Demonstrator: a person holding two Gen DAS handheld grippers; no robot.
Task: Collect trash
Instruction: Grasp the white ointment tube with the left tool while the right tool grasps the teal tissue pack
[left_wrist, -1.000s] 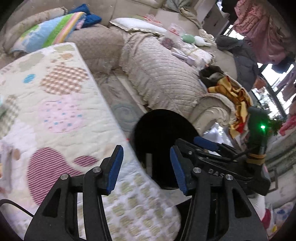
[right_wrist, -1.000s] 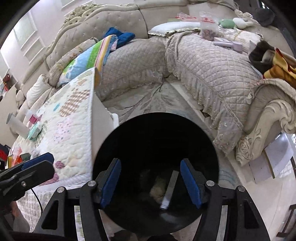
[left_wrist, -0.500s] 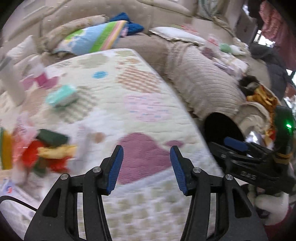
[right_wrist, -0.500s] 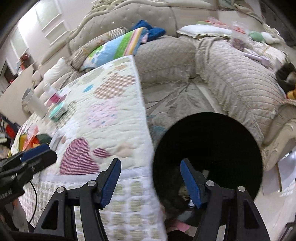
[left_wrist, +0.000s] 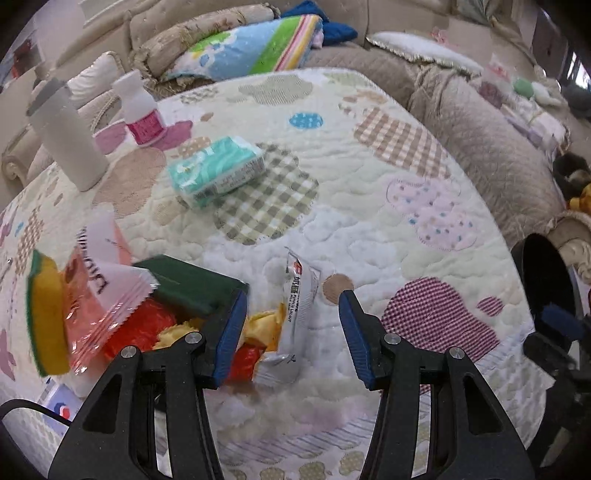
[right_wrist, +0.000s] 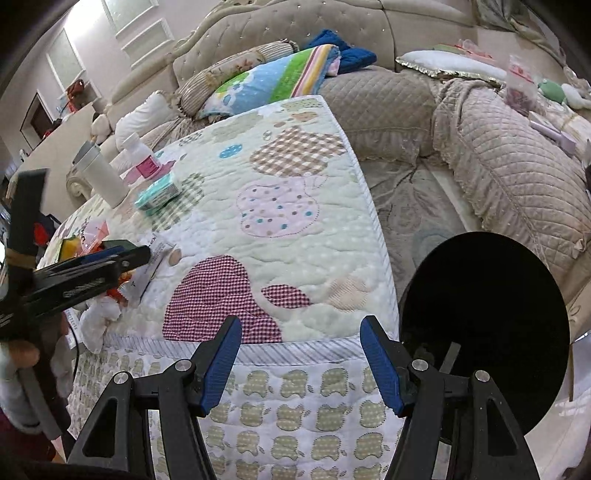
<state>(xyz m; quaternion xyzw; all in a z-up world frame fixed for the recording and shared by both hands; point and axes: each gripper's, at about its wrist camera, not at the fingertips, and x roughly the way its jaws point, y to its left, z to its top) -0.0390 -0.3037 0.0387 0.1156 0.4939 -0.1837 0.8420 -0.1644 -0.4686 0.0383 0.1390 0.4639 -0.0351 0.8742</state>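
A quilted patchwork cover (left_wrist: 369, 177) fills most of both views, with a beige sofa (right_wrist: 517, 158) behind it. The round black bin (right_wrist: 484, 332) sits at lower right of the right wrist view, beside the cover's edge. Trash lies in a heap at lower left of the left view: a pink wrapper (left_wrist: 99, 280) and a clear sachet (left_wrist: 295, 314). The left gripper (left_wrist: 291, 332) hangs above the sachet, jaws apart and empty. The right gripper (right_wrist: 301, 362), also parted, holds nothing.
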